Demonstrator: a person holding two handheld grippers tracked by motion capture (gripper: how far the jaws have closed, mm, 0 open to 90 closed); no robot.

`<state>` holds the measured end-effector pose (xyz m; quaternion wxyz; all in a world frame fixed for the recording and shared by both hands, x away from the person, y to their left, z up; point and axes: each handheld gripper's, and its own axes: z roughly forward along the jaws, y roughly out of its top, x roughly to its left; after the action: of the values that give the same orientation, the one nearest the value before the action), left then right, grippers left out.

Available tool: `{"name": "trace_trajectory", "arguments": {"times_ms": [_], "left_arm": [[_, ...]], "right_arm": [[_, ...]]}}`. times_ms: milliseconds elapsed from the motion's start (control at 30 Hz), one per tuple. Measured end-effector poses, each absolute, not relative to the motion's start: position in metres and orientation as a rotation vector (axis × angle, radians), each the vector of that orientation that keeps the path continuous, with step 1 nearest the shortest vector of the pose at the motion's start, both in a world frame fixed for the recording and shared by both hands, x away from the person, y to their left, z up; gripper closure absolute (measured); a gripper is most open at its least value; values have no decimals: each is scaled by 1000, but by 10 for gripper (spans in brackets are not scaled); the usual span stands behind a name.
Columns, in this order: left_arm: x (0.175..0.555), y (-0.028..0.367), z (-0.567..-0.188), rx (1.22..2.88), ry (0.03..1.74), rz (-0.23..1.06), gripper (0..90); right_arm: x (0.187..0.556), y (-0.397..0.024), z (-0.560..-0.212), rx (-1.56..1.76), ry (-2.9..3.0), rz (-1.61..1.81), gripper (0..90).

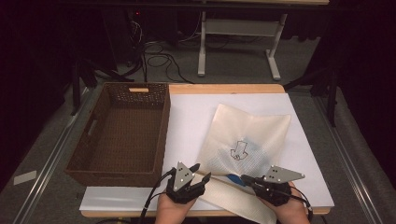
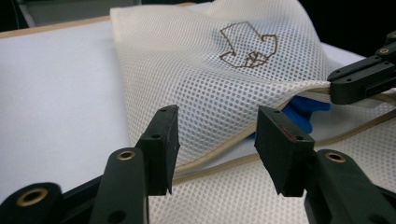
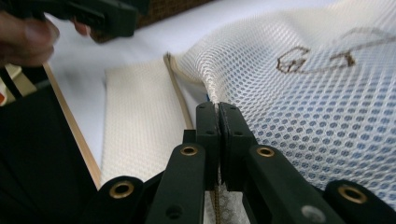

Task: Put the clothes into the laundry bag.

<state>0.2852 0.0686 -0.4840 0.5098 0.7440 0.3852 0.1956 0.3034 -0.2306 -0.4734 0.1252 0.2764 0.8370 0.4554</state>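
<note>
Dim room, grey carpet floor (image 1: pixel 243 65), white-legged desk (image 1: pixel 238 28), tangled cables (image 1: pixel 159 58).

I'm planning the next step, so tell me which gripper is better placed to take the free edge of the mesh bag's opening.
Left. The left gripper has its jaws open astride the mesh bag at its trimmed opening edge, gripping nothing. The right gripper is already shut on the upper layer, holding the mouth lifted over something blue inside.
</note>
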Motion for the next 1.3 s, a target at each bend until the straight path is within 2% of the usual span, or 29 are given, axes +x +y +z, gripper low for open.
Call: {"name": "trace_trajectory", "arguments": {"times_ms": [800, 1300], "left_arm": [[296, 74, -496, 1858, 1013, 426, 462], [301, 71, -497, 1858, 1021, 422, 455]], "right_arm": [[311, -238, -510, 915, 2600, 1063, 877], [298, -241, -488, 878, 2516, 1227, 764]]}}
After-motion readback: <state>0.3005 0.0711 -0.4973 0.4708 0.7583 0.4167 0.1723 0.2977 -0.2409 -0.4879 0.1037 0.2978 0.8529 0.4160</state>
